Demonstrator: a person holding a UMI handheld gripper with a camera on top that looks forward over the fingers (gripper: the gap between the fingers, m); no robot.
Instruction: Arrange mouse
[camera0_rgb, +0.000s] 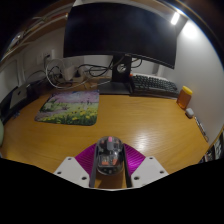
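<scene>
The gripper (107, 163) is closed on a small grey computer mouse (107, 154), which sits between the two magenta pads (88, 157), both pressing its sides, raised above the near edge of the wooden worktop (130, 125). A floral-printed rectangular mouse mat (70, 108) lies on the worktop to the far left. A large black monitor (120, 35) stands at the far side, a dark keyboard (153, 85) right of its stand, an orange container (184, 96) further right.
</scene>
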